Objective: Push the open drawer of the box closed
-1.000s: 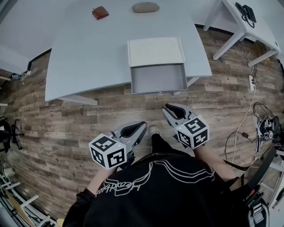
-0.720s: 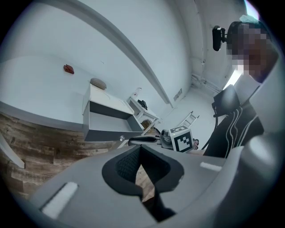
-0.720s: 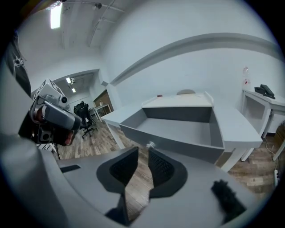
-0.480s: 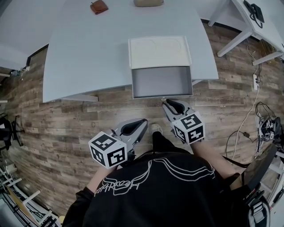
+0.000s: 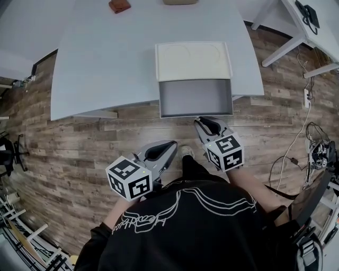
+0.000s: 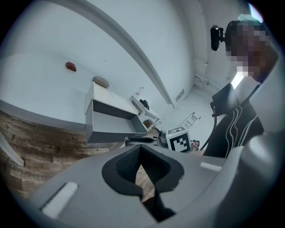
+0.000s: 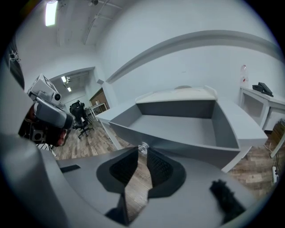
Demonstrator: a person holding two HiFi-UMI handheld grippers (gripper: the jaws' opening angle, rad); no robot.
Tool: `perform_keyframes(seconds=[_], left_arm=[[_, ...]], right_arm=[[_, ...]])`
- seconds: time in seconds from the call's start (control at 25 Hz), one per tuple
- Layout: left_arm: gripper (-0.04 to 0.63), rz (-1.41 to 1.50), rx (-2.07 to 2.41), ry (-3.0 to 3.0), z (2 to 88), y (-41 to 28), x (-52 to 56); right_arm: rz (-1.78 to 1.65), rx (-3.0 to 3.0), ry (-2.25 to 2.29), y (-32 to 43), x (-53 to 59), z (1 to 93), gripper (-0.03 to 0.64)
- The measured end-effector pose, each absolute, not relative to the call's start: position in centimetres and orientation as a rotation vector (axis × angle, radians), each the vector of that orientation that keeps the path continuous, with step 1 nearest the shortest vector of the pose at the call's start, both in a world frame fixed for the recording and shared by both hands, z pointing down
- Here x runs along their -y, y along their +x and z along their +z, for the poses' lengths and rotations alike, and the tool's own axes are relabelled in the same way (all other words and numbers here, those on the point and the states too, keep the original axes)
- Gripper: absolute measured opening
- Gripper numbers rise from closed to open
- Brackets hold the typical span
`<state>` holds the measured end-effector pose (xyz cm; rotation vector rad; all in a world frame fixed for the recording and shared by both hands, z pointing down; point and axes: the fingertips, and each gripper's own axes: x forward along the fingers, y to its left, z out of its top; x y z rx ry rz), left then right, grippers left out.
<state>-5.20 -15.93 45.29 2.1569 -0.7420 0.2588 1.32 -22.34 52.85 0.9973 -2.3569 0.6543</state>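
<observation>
**A:** Where is the drawer [image 5: 196, 98]?

**B:** It is pulled out of the box [image 5: 193, 61], which sits at the near edge of the pale table [image 5: 106, 63]. The drawer juts past that edge and hangs over the wooden floor [image 5: 79, 143]. It is grey inside, with nothing in it.

**A:** And the right gripper [image 5: 199, 120]?

**B:** It is low in front of the drawer, pointing at the middle of the front panel. In the right gripper view its jaws are only a narrow slit apart. The drawer's small knob [image 7: 143, 148] sits right at the mouth of that slit. I can't tell whether the tips touch the knob. Nothing else is between the jaws, and floorboards show through the gap.

**A:** What about the left gripper [image 5: 172, 144]?

**B:** It is held further back, close to the person's body and well apart from the drawer. It angles up toward the right. In the left gripper view its tips meet and it holds nothing. Behind the tips only a sliver of floor shows between the dark pads [image 6: 122, 167]. That view also shows the drawer from the side, with the right gripper's marker cube [image 6: 180, 140] below it.

**A:** Is there anything else on the table?

**B:** A small brown thing [image 5: 119, 6] lies at the far side, well apart from the box.
</observation>
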Motion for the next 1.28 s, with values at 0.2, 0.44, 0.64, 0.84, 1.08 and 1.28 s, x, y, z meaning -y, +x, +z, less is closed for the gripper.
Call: perform_keyframes(seconds=[0.2, 0.44, 0.64, 0.84, 1.08, 1.28], left_arm=[[0.006, 0.259, 0.748, 2.154, 45.5, -5.3, 15.9], [0.008, 0.247, 0.764, 2.154, 45.5, -5.7, 16.1], [0.008, 0.237, 0.778, 2.148, 45.6, -5.8, 17.2], [0.008, 0.226, 0.789, 2.145, 45.6, -6.1, 19.2], [0.008, 0.212, 0.81, 2.131, 46.0, -7.0, 21.3], [0.008, 0.207, 0.814, 2.129, 46.0, -7.3, 22.7]], right_arm=[[0.662, 2.355, 0.989, 1.2, 22.2, 52.8, 0.064], [0.627, 2.366, 1.014, 1.5, 22.9, 52.1, 0.064], [0.628, 2.371, 1.016, 1.5, 24.5, 52.0, 0.064], [0.637, 2.364, 1.023, 1.5, 26.9, 52.1, 0.064], [0.636, 2.354, 1.031, 1.3, 29.6, 52.3, 0.064], [0.632, 2.348, 1.045, 1.3, 31.6, 52.1, 0.064]])
